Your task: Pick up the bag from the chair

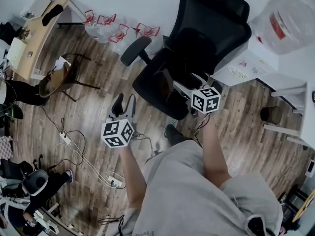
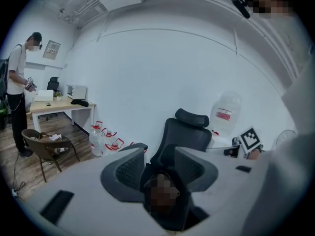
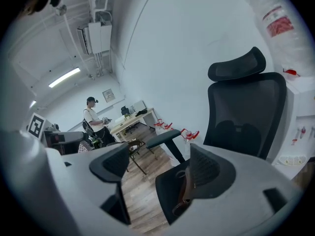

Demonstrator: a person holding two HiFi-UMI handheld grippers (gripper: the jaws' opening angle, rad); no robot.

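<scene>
1. The black office chair [image 1: 206, 38] stands just beside the left edge of the white counter [image 1: 256, 65]. Its seat is by the counter's near left corner. A big clear water jug [image 1: 288, 18] sits toward the counter's far end.
2. The bag [image 3: 187, 188], dark brown with a strap, lies on the chair's seat.
3. Your right gripper [image 1: 186, 81] hangs over the seat, close to the counter's near left corner. Its jaws are spread wide and grip nothing. In the right gripper view the bag shows just inside one finger [image 3: 211, 168] and is partly hidden behind it. You cannot tell from here whether they touch.
4. Your left gripper [image 1: 124, 101] is held over the wooden floor [image 1: 98, 107] off the front of the seat. It is well apart from the counter and points at the chair. Its jaws are released too, with the chair framed between them and nothing held.
5. Far from the counter's left edge, water bottles [image 1: 120, 31] with red handles line the wall. A wooden chair [image 1: 59, 80] stands near a desk [image 1: 39, 31], and a person [image 2: 17, 82] stands beside that desk.
</scene>
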